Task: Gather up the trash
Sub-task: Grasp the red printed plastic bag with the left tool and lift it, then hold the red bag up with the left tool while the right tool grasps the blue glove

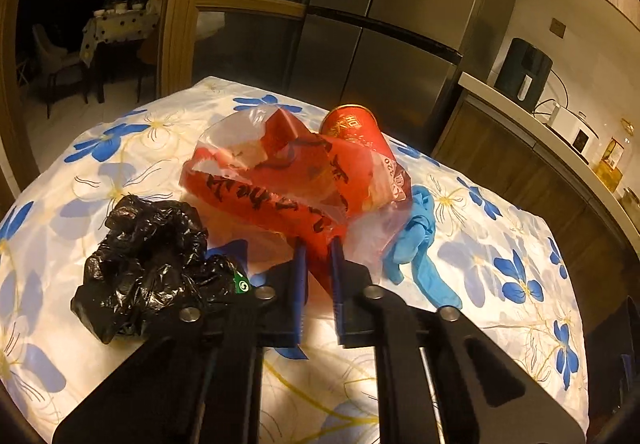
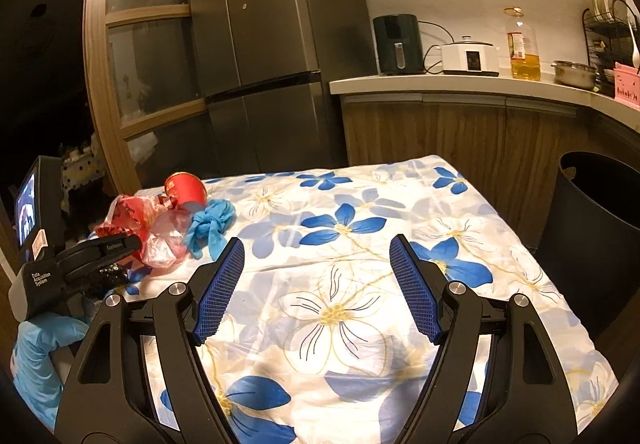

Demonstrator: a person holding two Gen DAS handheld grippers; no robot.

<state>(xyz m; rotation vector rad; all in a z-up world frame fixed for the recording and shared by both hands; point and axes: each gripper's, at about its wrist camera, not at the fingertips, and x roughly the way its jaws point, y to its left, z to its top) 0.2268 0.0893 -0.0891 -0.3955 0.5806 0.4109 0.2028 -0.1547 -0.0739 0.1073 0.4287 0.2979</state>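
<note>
A crumpled red and clear plastic bag [image 1: 288, 179] with black writing lies on the flowered tablecloth [image 1: 500, 244]. My left gripper [image 1: 318, 248] is shut on the bag's near edge. Behind the bag lies a red paper cup [image 1: 356, 131] on its side, to its right a blue glove [image 1: 416, 236], to its left a crumpled black bag [image 1: 148, 264]. In the right wrist view my right gripper [image 2: 318, 256] is open and empty over the cloth; the red bag [image 2: 148, 224], cup [image 2: 186, 191] and glove [image 2: 210, 224] are at far left, with the left gripper [image 2: 96, 252] on the bag.
A dark trash bin [image 2: 596, 232] stands on the floor past the table's right edge. A steel fridge [image 2: 264, 43] and a wooden counter [image 2: 460, 83] with appliances stand behind the table. A wooden door frame [image 1: 176, 3] is at back left.
</note>
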